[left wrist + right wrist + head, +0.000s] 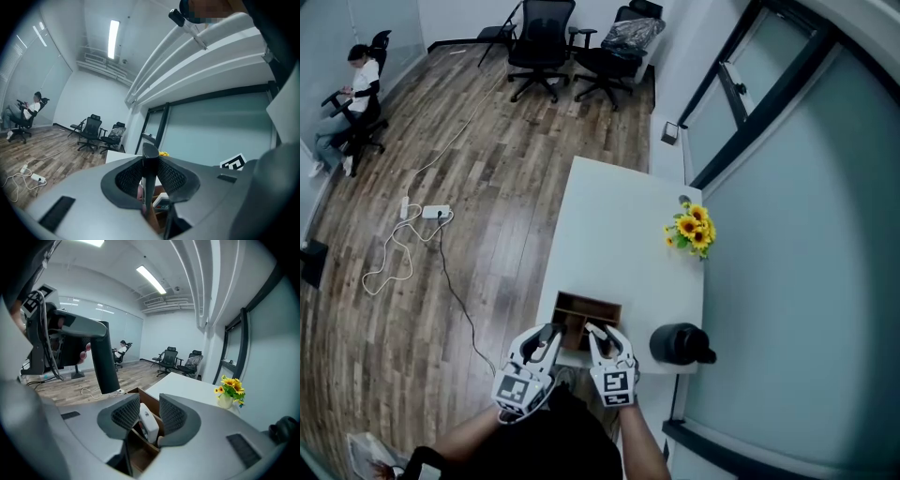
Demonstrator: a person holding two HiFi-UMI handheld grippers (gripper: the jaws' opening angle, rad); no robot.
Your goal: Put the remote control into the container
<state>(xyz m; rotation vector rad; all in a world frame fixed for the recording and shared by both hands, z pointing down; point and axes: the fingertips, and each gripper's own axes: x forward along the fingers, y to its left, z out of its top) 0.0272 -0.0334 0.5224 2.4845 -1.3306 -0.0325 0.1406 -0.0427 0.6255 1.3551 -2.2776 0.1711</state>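
A white remote control [146,423] leans on end inside the wooden container [587,305] at the near edge of the table [619,234], its long axis steeply tilted and its upper end between the spread fingers of our right gripper [149,408], which do not press on it. Our left gripper [549,334] pinches a black remote control [150,161] edge-on, long axis near upright, just short of the container. We judge both light, rigid and smooth-cased, best held across the narrow sides near mid-length
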